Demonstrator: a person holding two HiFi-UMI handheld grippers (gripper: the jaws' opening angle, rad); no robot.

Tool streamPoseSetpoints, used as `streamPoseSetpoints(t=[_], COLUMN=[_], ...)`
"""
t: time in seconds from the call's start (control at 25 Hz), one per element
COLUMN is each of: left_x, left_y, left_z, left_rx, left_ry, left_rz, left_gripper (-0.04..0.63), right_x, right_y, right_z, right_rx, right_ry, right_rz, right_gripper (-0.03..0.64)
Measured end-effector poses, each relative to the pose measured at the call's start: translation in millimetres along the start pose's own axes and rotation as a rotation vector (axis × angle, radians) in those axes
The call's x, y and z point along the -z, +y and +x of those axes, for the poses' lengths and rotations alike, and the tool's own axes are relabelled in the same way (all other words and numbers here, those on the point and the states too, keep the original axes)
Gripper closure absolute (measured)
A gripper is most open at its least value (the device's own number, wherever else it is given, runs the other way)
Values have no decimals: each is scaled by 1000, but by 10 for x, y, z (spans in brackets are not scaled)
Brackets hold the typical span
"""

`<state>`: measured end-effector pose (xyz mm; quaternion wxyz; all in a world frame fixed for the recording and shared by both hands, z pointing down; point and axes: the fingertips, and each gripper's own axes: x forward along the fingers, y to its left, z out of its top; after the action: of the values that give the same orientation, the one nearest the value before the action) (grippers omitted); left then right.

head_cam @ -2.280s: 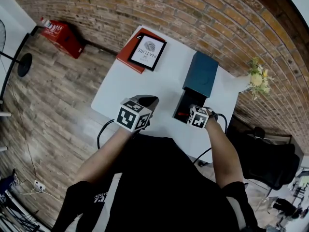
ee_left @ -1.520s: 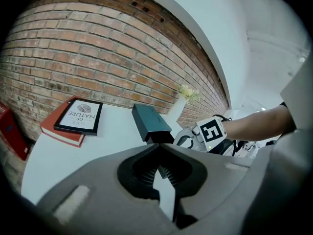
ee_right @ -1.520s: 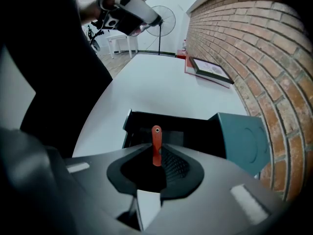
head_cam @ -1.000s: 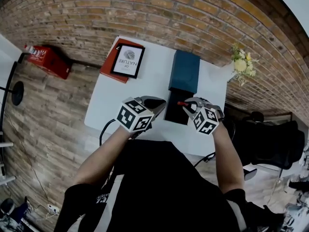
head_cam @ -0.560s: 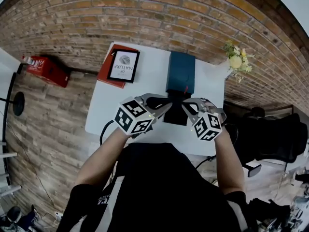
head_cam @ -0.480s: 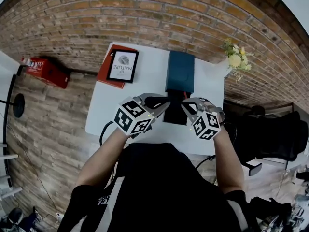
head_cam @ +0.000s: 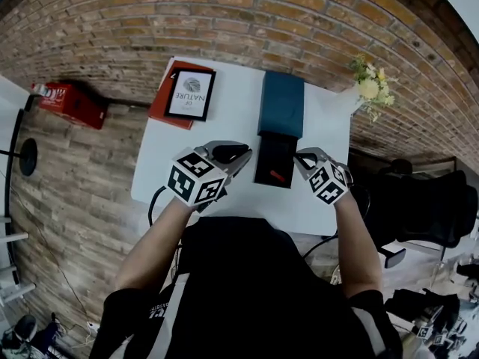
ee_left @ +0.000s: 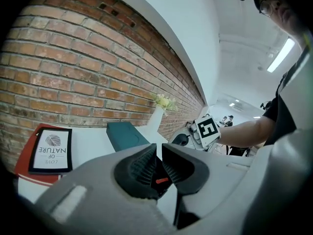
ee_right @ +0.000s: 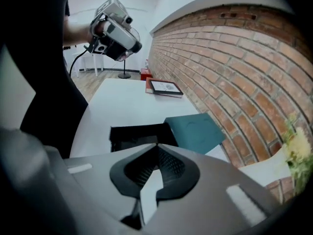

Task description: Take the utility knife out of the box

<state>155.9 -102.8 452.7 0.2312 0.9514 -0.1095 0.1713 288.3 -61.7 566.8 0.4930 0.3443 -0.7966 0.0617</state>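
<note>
A black open box (head_cam: 263, 163) lies on the white table (head_cam: 224, 118), with its teal lid (head_cam: 282, 103) lying against its far end. The utility knife shows as a small red piece (head_cam: 277, 176) inside the box, and it shows again as a red spot (ee_left: 161, 180) through the gap between the left jaws. My left gripper (head_cam: 238, 155) hangs just left of the box, its jaws a narrow gap apart with nothing between them. My right gripper (head_cam: 303, 158) is just right of the box, shut and empty. The right gripper view shows its tips (ee_right: 157, 147) touching over the box (ee_right: 137, 133).
A framed print on a red book (head_cam: 187, 94) lies at the table's far left corner. A white vase of flowers (head_cam: 368, 88) stands at the far right by the brick wall. A red case (head_cam: 67, 103) sits on the wooden floor. A dark chair (head_cam: 419, 215) stands to the right.
Earlier my right gripper held a red-tipped thing up over the box. Now it is shut and empty beside the box's right side, and the red piece lies inside the box.
</note>
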Motion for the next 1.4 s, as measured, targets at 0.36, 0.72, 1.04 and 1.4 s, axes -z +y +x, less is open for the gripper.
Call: streamPoseSetpoints(t=[0.36,0.72,1.04,1.4], left_x=[317,541,528,535], left_y=[90,247,296,331], left_z=[-51,-191,-259,-300], left_rx=[-50,-79,-74,-69], left_ry=[17,-11,-26,-48], left_rz=[-42,-123,-120,-145], left_gripper=[561,574,577,580], right_x=[469,461,468,698], right_y=[828,886,841,981], right_z=[944,1040,1015,931], right_rx=[-335,-380,-337,-445], right_ry=[345,404,392,521], right_rz=[-20,31,27,-241], right_gripper=[525,570,617,503])
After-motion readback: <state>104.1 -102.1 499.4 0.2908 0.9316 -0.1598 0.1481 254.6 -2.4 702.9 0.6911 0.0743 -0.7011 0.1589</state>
